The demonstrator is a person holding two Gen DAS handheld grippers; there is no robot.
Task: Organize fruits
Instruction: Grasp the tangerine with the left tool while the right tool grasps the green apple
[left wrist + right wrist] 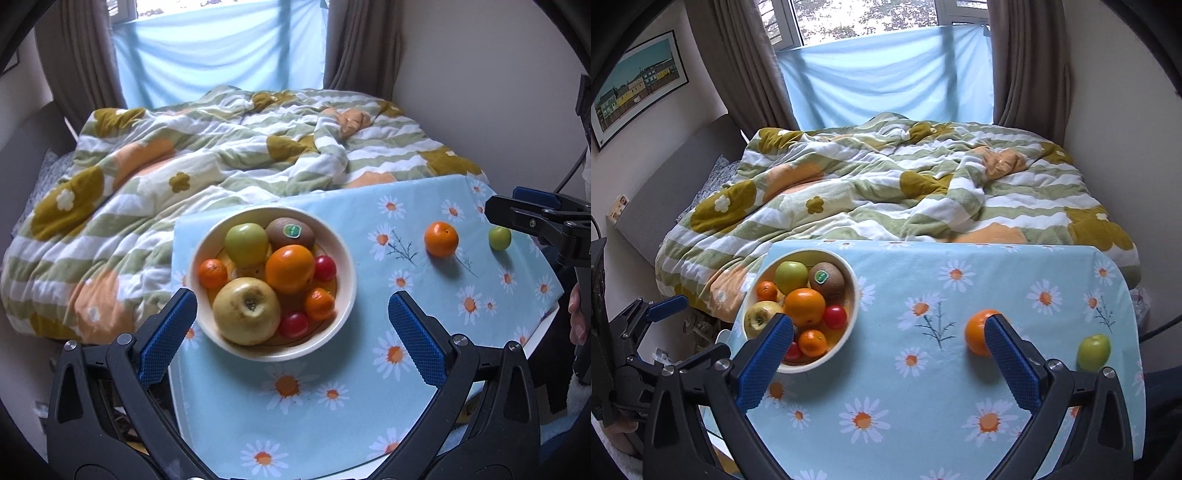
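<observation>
A cream bowl (345, 266) (854, 295) stands on the daisy-print tablecloth, filled with apples, a kiwi, oranges and small red fruits. A loose orange (440, 239) (975, 334) and a small green fruit (499, 238) (1093, 352) lie on the cloth to the bowl's right. My left gripper (291, 314) is open, hovering near the bowl with nothing between its fingers. My right gripper (886, 341) is open too; its right finger (1012, 365) overlaps the orange in view. The right gripper (532, 218) also shows at the left wrist view's right edge, near the green fruit.
The blue daisy tablecloth (314, 398) (923, 406) covers a small table set against a bed with a rumpled flowered duvet (184, 166) (886, 192). Curtains and a window stand behind. A hand (578, 314) shows at the right edge.
</observation>
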